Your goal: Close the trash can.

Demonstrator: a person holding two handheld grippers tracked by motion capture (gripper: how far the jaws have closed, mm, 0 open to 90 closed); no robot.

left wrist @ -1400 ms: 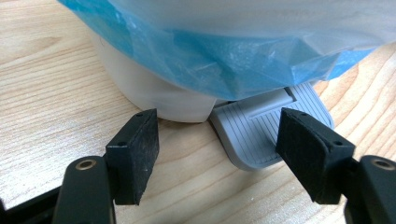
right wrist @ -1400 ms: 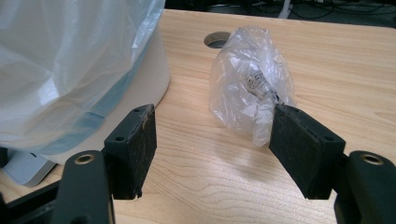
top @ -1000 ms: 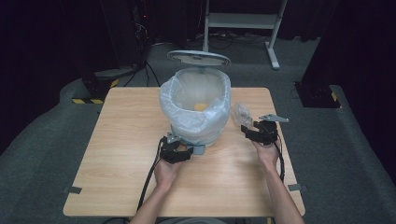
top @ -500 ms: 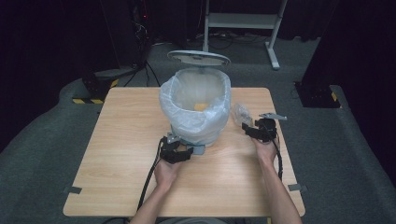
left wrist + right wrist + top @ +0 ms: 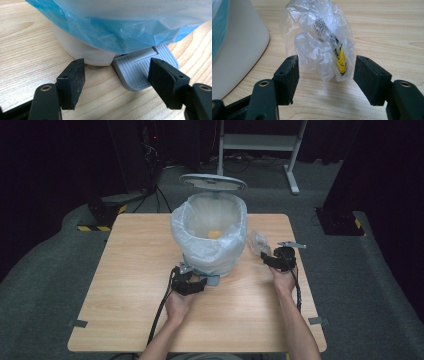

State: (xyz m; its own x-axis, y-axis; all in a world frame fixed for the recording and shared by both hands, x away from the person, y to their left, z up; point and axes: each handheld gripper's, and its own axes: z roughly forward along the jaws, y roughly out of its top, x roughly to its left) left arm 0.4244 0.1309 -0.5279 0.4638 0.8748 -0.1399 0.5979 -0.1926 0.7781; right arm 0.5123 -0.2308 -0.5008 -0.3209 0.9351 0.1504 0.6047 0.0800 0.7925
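Both grippers are working: left gripper (image 5: 117,82), closed down, pressing the pedal (image 5: 145,72); right gripper (image 5: 325,80), open, closing around the wrapper (image 5: 317,37) — we are advising a centred squeeze.

A crumpled clear plastic wrapper (image 5: 319,47) with black print and a yellow patch lies on my desk (image 5: 130,270), just right of the white pedal bin (image 5: 210,245). The bin stands upright, lid (image 5: 212,181) raised, lined with a bluish bag (image 5: 120,30), its grey pedal (image 5: 140,70) facing me.
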